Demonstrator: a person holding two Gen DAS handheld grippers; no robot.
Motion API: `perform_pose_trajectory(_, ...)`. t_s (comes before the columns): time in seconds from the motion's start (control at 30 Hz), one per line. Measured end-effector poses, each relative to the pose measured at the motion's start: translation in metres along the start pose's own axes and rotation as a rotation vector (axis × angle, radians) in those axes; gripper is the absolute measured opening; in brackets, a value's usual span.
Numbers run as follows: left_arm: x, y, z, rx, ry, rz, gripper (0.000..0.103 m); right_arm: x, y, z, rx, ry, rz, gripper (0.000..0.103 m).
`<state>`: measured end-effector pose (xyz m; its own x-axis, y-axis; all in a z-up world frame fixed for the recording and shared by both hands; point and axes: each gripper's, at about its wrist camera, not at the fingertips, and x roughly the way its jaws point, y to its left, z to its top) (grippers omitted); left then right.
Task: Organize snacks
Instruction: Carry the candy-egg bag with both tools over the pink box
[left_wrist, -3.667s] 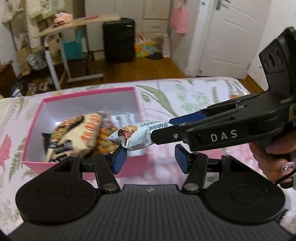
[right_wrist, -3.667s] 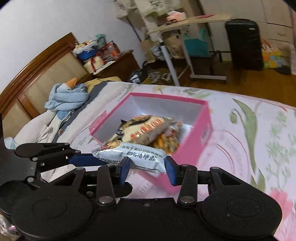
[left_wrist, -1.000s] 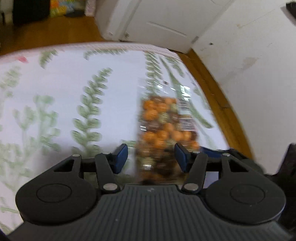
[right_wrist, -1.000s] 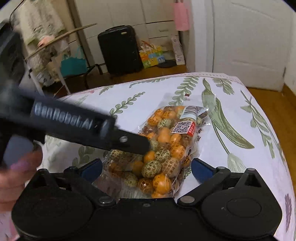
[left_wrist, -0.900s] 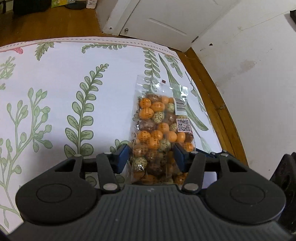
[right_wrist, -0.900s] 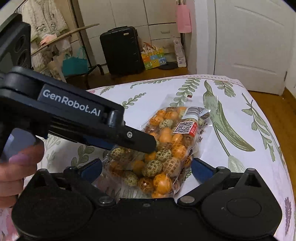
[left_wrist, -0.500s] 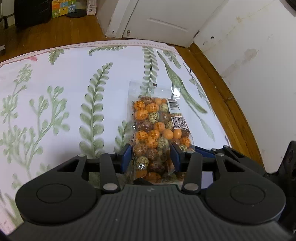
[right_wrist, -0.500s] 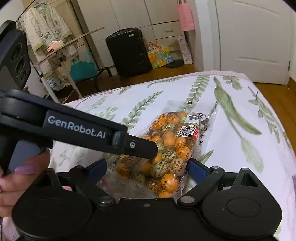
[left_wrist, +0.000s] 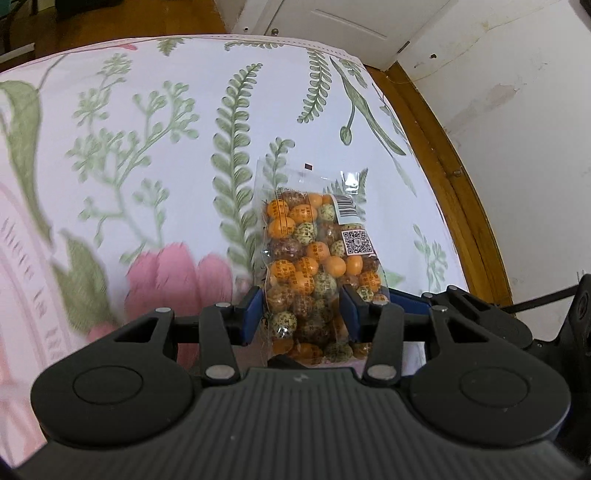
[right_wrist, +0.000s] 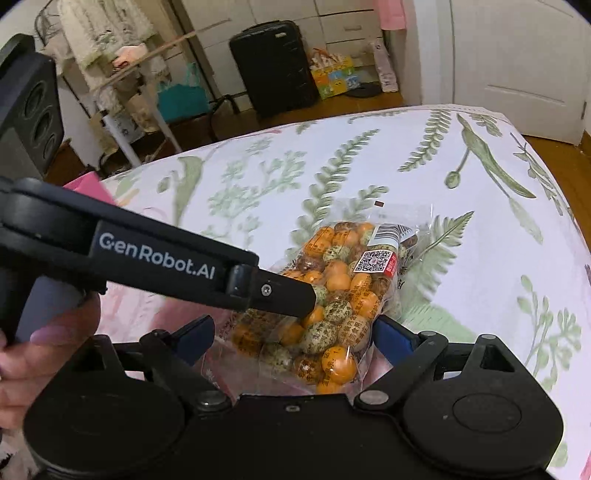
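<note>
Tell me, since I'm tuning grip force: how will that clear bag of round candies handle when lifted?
The bag is thin clear film packed with loose balls, so it will probably sag and shift. The left tool pinches its lower end, so the far end may droop. The glossy film looks slippery; the candies could crack if squeezed hard.

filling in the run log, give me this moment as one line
left gripper: shut on candy bag | right gripper: jaws just closing around the same bag, contact unclear | bedsheet: under bag
</note>
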<state>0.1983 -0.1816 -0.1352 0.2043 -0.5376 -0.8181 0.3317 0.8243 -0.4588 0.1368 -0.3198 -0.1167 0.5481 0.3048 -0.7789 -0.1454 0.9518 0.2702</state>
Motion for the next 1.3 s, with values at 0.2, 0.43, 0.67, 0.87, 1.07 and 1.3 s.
perform_pose_trajectory(0.2,-0.051,-0.012,-0.033,0.030,-0.025,0.040,0.044,-0.034,0.025,-0.014,-0.016,-0.003,0.080,0.095)
perform_pose_trajectory(0.43,-0.095,-0.010,-0.068,0.019,-0.053,0.076,0.044,-0.056,0.069,-0.026,-0.091,0.027,0.124,0.095)
perform_pose_trajectory(0.67,-0.145,-0.012,-0.098,0.075,-0.053,0.138,0.044,-0.079,0.110,-0.037,-0.155,0.062,0.185,0.095)
perform_pose_trajectory(0.87,-0.197,0.008,-0.115,0.022,-0.140,0.151,0.045,-0.094,0.155,-0.027,-0.253,0.018,0.235,0.092)
perform_pose_trajectory(1.07,-0.241,0.059,-0.130,-0.182,-0.249,0.168,0.048,-0.080,0.200,-0.007,-0.360,0.025,0.330,0.088)
perform_pose_trajectory(1.3,-0.279,0.110,-0.125,-0.277,-0.368,0.241,0.048,-0.051,0.254,0.026,-0.505,-0.011,0.419,0.087)
